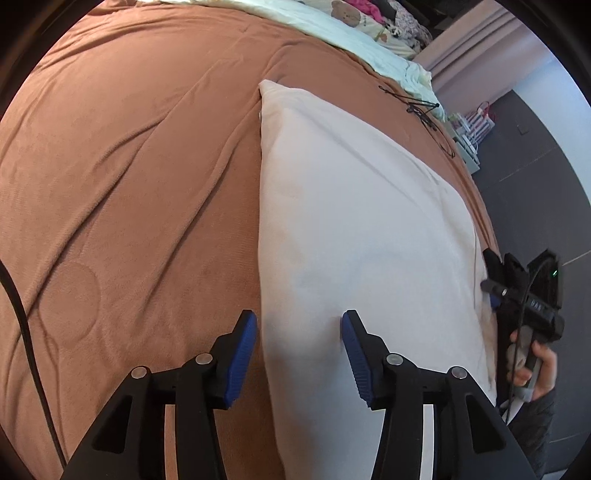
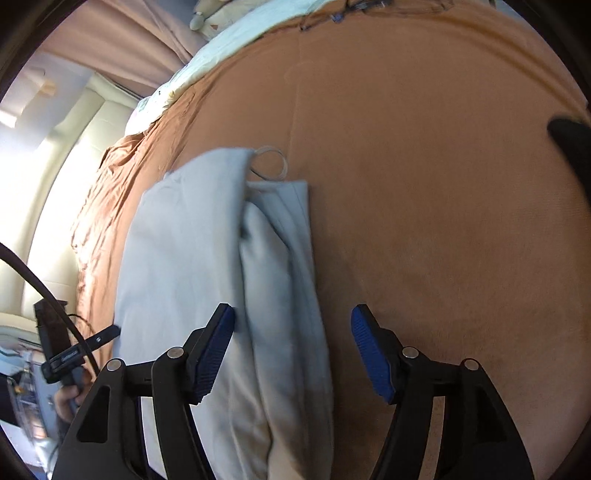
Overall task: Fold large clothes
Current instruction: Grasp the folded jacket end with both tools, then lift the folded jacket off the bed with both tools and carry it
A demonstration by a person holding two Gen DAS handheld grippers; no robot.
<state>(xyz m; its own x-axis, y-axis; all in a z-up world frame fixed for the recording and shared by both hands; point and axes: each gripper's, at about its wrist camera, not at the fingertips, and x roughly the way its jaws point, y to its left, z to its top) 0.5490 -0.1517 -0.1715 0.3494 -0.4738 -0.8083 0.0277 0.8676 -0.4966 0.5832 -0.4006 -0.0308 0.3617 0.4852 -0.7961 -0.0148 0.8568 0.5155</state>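
Observation:
A large pale white garment lies folded in a long flat shape on a brown bed cover. My left gripper is open and empty, its jaws straddling the garment's near left edge just above it. In the right wrist view the same garment shows layered folds and a thin drawstring loop at its far end. My right gripper is open and empty over the garment's right edge. The right gripper also shows in the left wrist view, held in a hand at the garment's right side.
A cream patterned blanket and piled fabrics lie at the bed's far end. A thin black cord lies on the cover near the right edge. The dark floor lies beyond the bed. A black cable hangs at the left.

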